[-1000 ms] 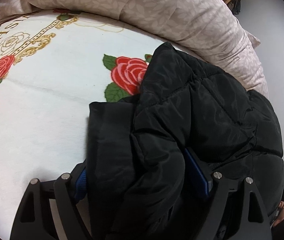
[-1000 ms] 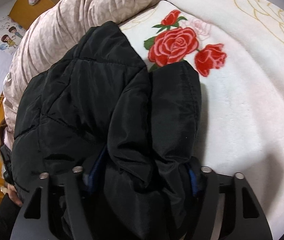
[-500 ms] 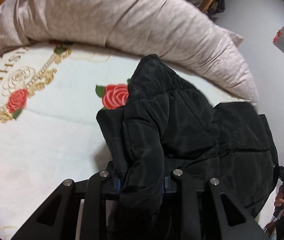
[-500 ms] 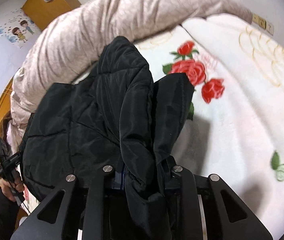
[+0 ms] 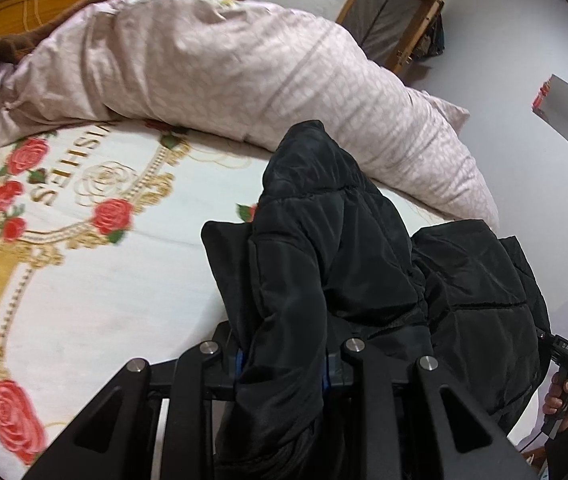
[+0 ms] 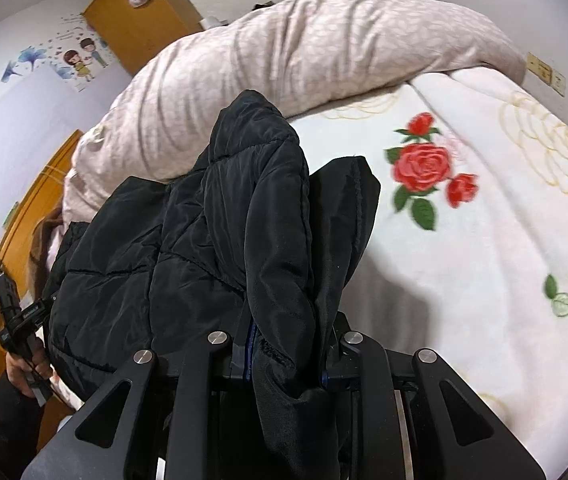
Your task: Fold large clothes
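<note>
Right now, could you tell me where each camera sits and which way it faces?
Left wrist: on the left gripper, looking down along its fingers at the black jacket on the rose blanket; the person's other hand shows.
Right wrist: on the right gripper, same downward look; the opposite hand shows.
Shared: jacket, blanket, pink duvet.
</note>
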The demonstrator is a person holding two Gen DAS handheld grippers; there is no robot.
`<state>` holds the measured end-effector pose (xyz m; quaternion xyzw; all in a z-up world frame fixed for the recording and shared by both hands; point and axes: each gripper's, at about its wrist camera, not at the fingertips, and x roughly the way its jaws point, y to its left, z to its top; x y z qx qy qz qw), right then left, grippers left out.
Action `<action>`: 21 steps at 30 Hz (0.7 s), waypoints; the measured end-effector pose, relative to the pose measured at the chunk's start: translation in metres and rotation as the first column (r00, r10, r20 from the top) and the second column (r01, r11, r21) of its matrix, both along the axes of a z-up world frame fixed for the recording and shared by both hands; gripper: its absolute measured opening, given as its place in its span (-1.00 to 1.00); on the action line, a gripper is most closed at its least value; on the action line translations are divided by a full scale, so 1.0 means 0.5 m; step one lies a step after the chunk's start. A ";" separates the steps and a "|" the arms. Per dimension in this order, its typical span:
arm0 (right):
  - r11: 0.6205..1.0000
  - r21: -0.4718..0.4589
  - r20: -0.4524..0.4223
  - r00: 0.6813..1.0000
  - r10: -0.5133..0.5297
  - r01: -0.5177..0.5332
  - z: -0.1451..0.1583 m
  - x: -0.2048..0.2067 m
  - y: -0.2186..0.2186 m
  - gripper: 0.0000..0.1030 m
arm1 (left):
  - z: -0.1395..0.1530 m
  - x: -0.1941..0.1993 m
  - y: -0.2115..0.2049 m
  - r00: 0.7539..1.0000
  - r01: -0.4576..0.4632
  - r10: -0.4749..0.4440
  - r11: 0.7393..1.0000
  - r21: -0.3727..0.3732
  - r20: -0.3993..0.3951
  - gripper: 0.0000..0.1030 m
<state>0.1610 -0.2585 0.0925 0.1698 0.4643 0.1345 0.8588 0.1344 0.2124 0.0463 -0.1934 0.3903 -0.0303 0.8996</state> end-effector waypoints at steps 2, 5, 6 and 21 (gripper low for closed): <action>1.000 0.012 0.007 1.000 0.017 -0.017 0.001 0.004 0.032 -0.57 | 0.011 -0.011 0.034 1.000 -0.020 0.020 1.000 0.013 0.006 -0.47; 0.999 0.029 0.015 0.999 0.040 -0.041 -0.002 0.015 0.080 -0.57 | 0.020 -0.019 0.081 0.999 -0.045 0.044 0.998 0.035 0.017 -0.47; 0.998 0.036 0.018 0.999 0.050 -0.050 -0.007 0.022 0.099 -0.57 | 0.021 -0.020 0.101 0.998 -0.057 0.056 0.998 0.037 0.018 -0.47; 0.999 0.000 -0.159 0.986 0.048 -0.049 -0.193 0.057 0.171 -0.17 | -0.195 -0.010 0.225 0.974 -0.179 0.180 0.984 0.015 -0.139 -0.25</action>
